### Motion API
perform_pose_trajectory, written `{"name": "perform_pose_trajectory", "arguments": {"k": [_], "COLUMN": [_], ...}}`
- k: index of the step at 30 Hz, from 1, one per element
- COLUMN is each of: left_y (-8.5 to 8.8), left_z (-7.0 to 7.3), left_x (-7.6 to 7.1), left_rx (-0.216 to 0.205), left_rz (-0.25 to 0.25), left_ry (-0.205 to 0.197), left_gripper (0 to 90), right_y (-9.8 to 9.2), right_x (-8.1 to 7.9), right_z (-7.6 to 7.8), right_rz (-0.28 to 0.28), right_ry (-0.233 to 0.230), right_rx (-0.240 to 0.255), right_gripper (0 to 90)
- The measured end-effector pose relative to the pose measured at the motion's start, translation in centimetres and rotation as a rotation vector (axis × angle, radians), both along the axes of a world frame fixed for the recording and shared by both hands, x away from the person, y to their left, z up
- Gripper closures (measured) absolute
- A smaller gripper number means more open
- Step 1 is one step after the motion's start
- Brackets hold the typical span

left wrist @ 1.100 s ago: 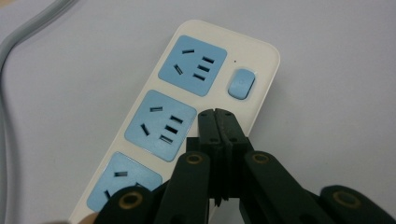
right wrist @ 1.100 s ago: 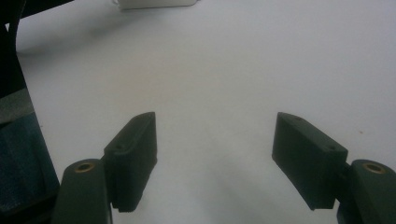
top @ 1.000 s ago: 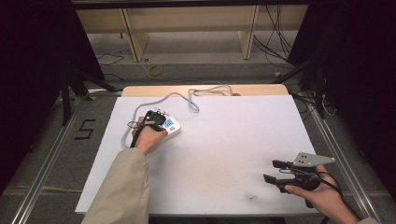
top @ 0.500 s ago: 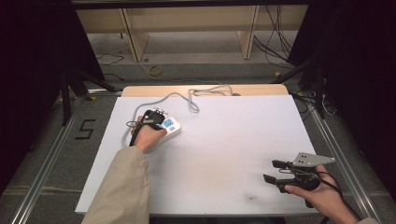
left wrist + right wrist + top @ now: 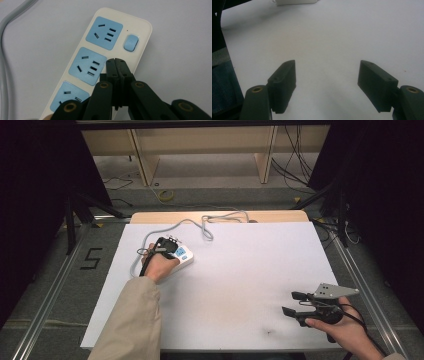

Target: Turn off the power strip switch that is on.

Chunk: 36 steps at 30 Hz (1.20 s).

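A white power strip point(image 5: 120, 45) with blue sockets and a blue switch point(image 5: 131, 42) lies on the white table. In the high view the power strip point(image 5: 184, 255) sits at the table's left, its grey cable point(image 5: 200, 221) looping toward the back edge. My left gripper point(image 5: 116, 61) is shut, its tips together over the strip's right side between the middle socket point(image 5: 87, 65) and the switch; whether they touch the strip I cannot tell. From above, the left gripper point(image 5: 167, 247) is over the strip. My right gripper point(image 5: 296, 303) stands open near the front right with nothing between its jaws, as the right gripper point(image 5: 327, 72) view confirms.
The white table top point(image 5: 250, 270) is bare between the two hands. A wooden strip point(image 5: 280, 216) runs along the back edge. Metal rails point(image 5: 50, 285) flank the table on the floor, and shelving legs point(image 5: 142, 160) stand behind.
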<state>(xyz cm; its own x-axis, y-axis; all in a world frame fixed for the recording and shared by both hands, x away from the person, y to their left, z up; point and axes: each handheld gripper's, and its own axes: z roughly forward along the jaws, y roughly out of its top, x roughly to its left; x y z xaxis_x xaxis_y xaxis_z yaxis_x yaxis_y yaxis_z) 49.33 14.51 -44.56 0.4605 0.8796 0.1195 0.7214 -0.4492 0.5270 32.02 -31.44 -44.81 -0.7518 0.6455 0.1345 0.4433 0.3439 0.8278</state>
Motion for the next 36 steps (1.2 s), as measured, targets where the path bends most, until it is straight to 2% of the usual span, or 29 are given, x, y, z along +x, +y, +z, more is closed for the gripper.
{"name": "perform_pose_trajectory", "arguments": {"k": [7,16,19,24,36], "left_y": [-0.17,-0.36,-0.17,-0.07,-0.40], "left_z": [-0.08,-0.09,-0.06,-0.03,-0.02], "left_x": [0.11,0.16,0.16,0.15,0.13], "left_rx": [-0.038,-0.021,0.002,-0.010,0.013], "left_rz": [0.002,0.002,0.019,0.017,0.021], "left_ry": [0.000,-0.002,-0.010,-0.001,0.000], "left_gripper": [90.0,90.0,90.0,90.0,90.0], "right_y": [-0.04,-0.09,-0.07,-0.07,-0.08], "right_x": [0.02,-0.01,-0.04,0.03,-0.05], "right_z": [0.01,0.01,0.01,-0.01,0.00], "right_rz": [0.003,0.004,0.004,0.004,0.005], "right_ry": [-0.001,-0.001,0.001,0.002,0.006], "right_rx": [0.001,0.000,0.000,-0.003,-0.003], "right_gripper": [31.2,31.1,31.1,31.0,30.9]}}
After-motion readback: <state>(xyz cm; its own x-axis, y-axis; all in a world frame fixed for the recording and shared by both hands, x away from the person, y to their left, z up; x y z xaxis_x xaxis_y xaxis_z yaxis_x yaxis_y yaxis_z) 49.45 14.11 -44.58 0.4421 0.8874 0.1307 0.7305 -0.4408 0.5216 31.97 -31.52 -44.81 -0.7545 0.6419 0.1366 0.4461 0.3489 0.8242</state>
